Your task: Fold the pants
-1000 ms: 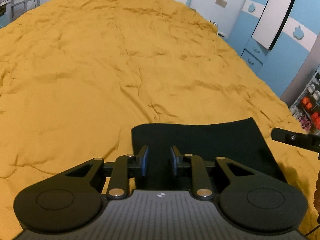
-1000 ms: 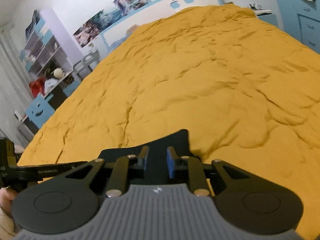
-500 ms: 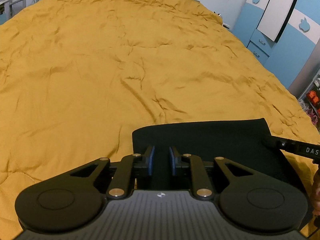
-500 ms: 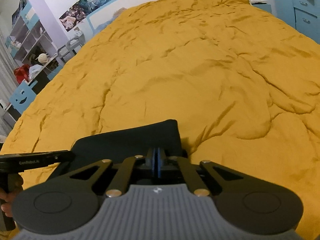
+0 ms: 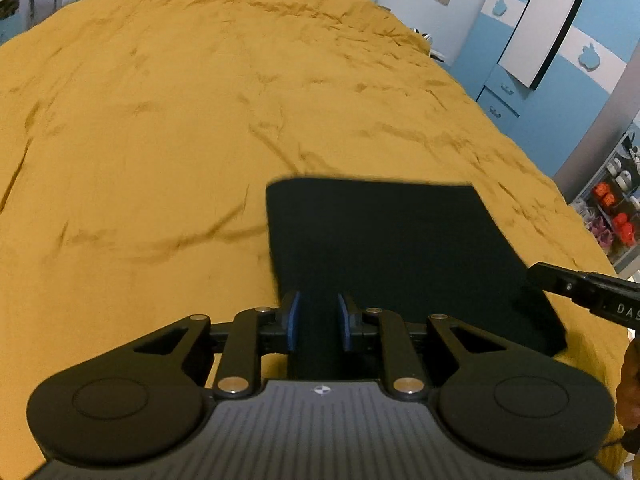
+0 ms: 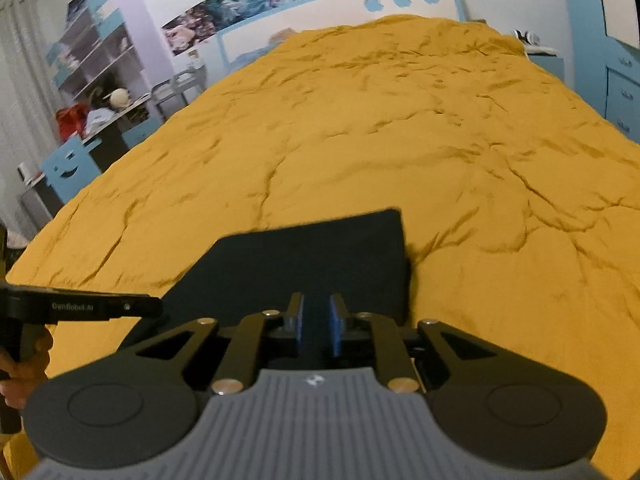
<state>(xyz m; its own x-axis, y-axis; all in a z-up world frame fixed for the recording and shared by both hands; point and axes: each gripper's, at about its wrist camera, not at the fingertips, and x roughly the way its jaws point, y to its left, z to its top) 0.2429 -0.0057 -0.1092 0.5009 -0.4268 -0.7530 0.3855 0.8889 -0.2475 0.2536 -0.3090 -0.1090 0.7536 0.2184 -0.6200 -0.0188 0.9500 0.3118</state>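
The black pants (image 5: 392, 248) lie folded into a flat rectangle on the yellow bedspread (image 5: 160, 140), near its front edge. My left gripper (image 5: 319, 326) is open, its blue pads apart over the near left part of the pants, holding nothing. My right gripper (image 6: 317, 326) is open with a narrower gap, over the near right part of the pants (image 6: 312, 256). Each gripper's finger shows in the other's view: the right one (image 5: 580, 286) at the pants' right edge, the left one (image 6: 92, 306) at their left edge.
The bedspread is wrinkled and stretches far ahead to the headboard (image 6: 360, 4). Blue wardrobe and drawers (image 5: 532, 80) stand to the right. A shelf unit and cluttered desk (image 6: 96, 92) stand to the left. A hand (image 6: 24, 368) shows at the left edge.
The right gripper was shut half a second ago and has now opened. The left gripper opened a little wider. Both have pulled back and risen slightly, so more of the folded pants shows.
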